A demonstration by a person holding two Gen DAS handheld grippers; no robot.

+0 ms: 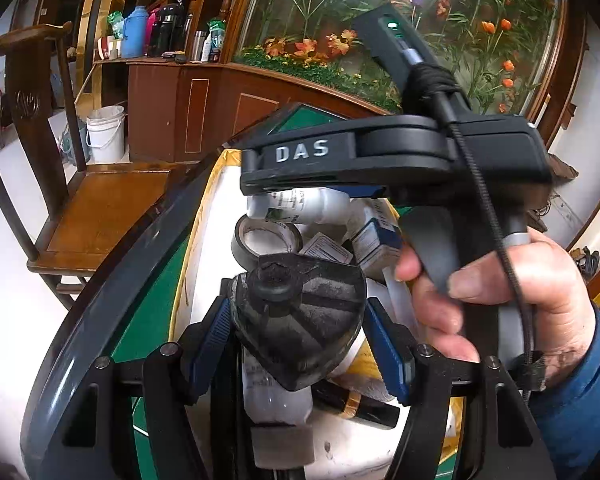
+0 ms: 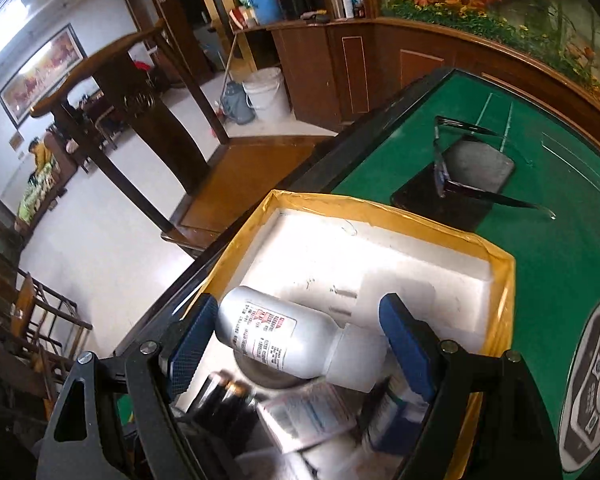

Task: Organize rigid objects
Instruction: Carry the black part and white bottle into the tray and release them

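Note:
My left gripper (image 1: 298, 322) is shut on a dusty black fan-shaped plastic part (image 1: 300, 316) with a round knob, held above a white foam box (image 1: 204, 240) with yellow taped edges. The box holds a tape roll (image 1: 266, 242), white bottles (image 1: 300, 204) and small cartons (image 1: 374, 236). My right gripper (image 2: 300, 336) is open over the same box (image 2: 420, 256), its blue pads either side of a white bottle (image 2: 288, 340) lying in the box; I cannot tell whether they touch it. Batteries (image 2: 228, 396) and cartons (image 2: 308, 416) lie below it. The right gripper's body (image 1: 380, 156) crosses the left wrist view.
The box sits on a green felt table (image 2: 560, 280) with a dark rim. Sunglasses (image 2: 444, 172) rest on a dark phone (image 2: 460, 184) beyond the box. A wooden chair (image 1: 80, 208) stands beside the table. A white bucket (image 1: 106, 134) and a wooden cabinet stand behind.

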